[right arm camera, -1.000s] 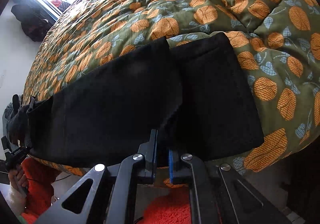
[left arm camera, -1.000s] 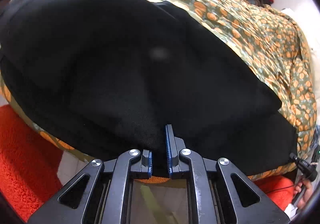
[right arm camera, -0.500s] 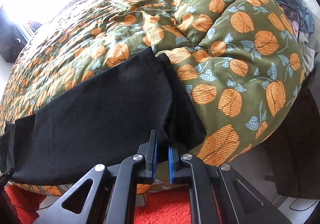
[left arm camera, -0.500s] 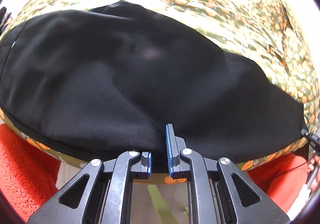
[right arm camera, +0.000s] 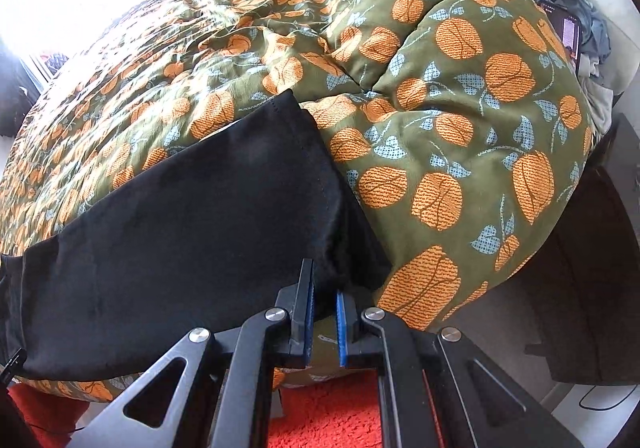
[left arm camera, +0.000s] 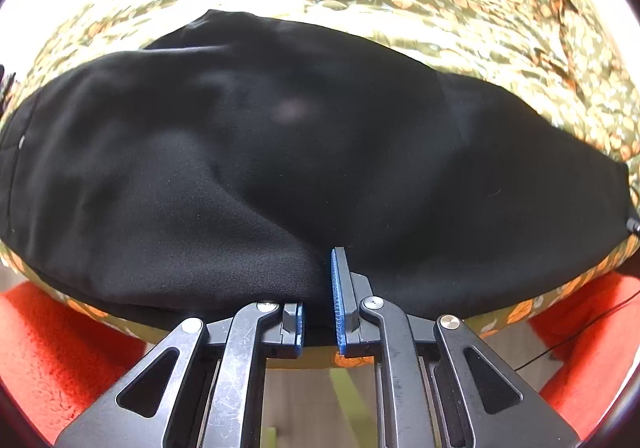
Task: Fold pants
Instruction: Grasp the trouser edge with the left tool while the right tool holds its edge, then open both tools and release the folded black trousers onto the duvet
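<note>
Black pants (left arm camera: 320,152) lie along the near edge of a bed with a green and orange quilt (left arm camera: 460,8). My left gripper (left arm camera: 318,300) is shut on the near edge of the pants around the middle of their length, and cloth covers its left finger. In the right wrist view the pants (right arm camera: 192,232) run off to the left, with the stitched leg hems at the right. My right gripper (right arm camera: 323,308) is shut on the near corner of the leg end, where the cloth bunches between its blue pads.
An orange shaggy rug (left arm camera: 60,360) lies on the floor below the bed edge and shows in the right wrist view (right arm camera: 332,424) too. A pile of clothes and a phone (right arm camera: 572,32) sit at the far right of the quilt (right arm camera: 460,120). Dark furniture (right arm camera: 588,288) stands to the right.
Both grippers have kept their hold and drawn the pants along the near bed edge. The two legs now lie stacked as one strip. Both views have swung.
</note>
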Demonstrator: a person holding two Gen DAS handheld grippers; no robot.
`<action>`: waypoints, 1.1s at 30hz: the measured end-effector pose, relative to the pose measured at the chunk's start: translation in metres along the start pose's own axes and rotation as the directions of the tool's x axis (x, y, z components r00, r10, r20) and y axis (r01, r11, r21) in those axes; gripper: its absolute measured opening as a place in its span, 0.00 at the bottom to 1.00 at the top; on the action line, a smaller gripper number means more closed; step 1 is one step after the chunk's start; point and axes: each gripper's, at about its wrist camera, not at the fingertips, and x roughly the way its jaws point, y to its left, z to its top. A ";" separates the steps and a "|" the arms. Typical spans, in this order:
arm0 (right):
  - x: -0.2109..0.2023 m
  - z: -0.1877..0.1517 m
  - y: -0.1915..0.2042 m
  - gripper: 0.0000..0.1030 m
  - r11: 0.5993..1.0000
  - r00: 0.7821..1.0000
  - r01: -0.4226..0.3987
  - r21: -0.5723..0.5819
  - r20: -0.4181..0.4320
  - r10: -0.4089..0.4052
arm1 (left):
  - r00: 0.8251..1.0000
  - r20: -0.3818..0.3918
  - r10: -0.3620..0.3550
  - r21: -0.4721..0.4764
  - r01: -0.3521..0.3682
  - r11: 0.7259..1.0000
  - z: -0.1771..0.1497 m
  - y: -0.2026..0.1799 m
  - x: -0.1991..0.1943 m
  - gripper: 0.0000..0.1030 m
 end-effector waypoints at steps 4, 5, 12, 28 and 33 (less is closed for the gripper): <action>-0.004 -0.002 0.001 0.16 1.000 1.000 -0.013 -0.012 0.024 0.013 | 0.997 -0.060 -0.041 0.008 0.042 0.999 -0.005 -0.001 -0.015 0.52; -0.007 -0.004 0.001 0.28 0.999 0.999 -0.031 -0.020 0.043 0.032 | 0.997 -0.059 -0.050 0.020 0.052 0.998 -0.009 -0.004 -0.022 0.55; -0.041 -0.013 -0.009 0.66 1.000 0.971 -0.023 0.006 0.236 0.021 | 0.989 0.028 -0.144 0.195 0.136 0.971 0.015 -0.071 -0.062 0.71; -0.041 -0.012 -0.012 0.66 0.999 0.973 -0.032 0.020 0.230 0.027 | 0.997 -0.042 -0.059 0.432 0.072 0.899 0.067 -0.212 0.044 0.71; -0.033 -0.011 -0.029 0.66 0.989 0.976 -0.099 0.105 0.202 0.076 | 0.998 -0.012 -0.061 0.531 0.058 0.845 0.006 -0.223 0.022 0.75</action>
